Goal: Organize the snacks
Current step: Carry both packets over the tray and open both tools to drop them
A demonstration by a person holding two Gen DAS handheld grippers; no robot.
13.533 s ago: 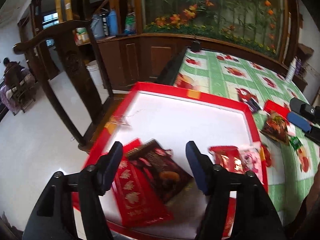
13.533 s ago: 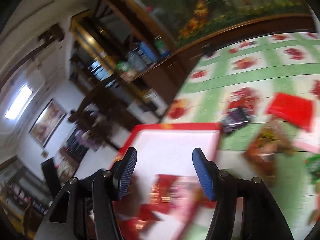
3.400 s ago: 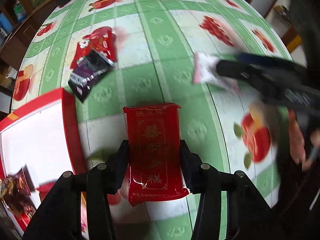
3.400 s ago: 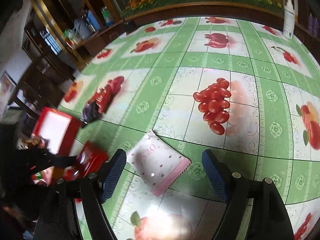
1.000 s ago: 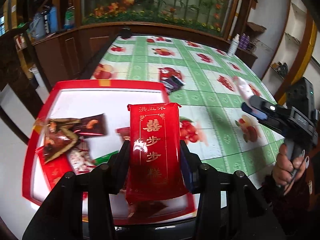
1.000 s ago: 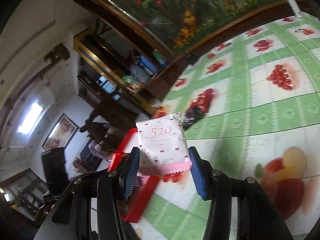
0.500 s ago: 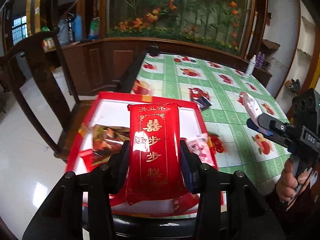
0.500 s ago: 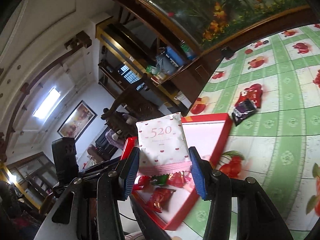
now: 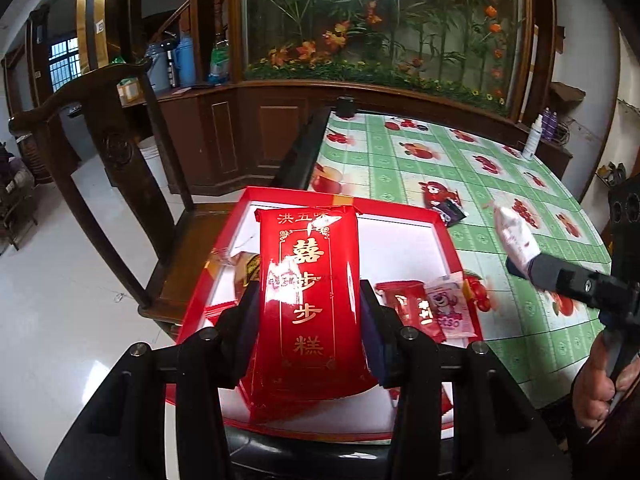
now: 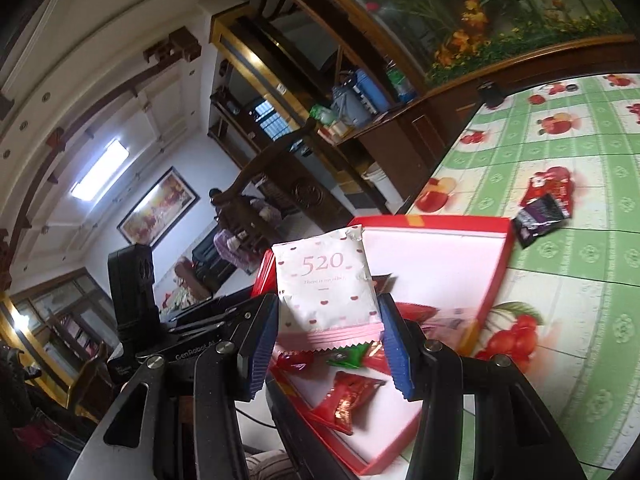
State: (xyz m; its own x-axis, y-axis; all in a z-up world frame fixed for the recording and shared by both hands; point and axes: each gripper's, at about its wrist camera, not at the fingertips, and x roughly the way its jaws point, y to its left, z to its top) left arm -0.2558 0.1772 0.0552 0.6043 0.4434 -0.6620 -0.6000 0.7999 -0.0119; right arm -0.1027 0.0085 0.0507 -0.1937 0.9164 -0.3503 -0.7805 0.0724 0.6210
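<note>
Left hand-held gripper (image 9: 308,324) clamped on a long glossy red foil packet with gold Chinese characters (image 9: 310,296), held upright above the shallow red-rimmed tray with a white floor (image 9: 448,240). Right hand-held gripper (image 10: 328,340) clenched on a white pillow-shaped packet printed "520" with small pink hearts (image 10: 326,280), also up in the air, over the tray's near corner. Same packet visible from the left wrist view too (image 9: 514,236), off to the right of the tray.

Tray parked right at the corner of the desk with a green-and-white checked fruit-print cloth (image 9: 400,160), one side hanging out toward the dark carved wooden chair (image 9: 116,152). Already in the tray: a small red wrapper (image 9: 412,312) and a pink bear-print sachet (image 9: 450,308) near the right rim, more red wrappers along the near side. Plenty of bare white floor across the far half of the tray. Out on the cloth, beyond the far right corner of the tray, a dark purple wrapper (image 10: 538,214) touching a red one (image 10: 552,186). Rest of the cloth wide open.
</note>
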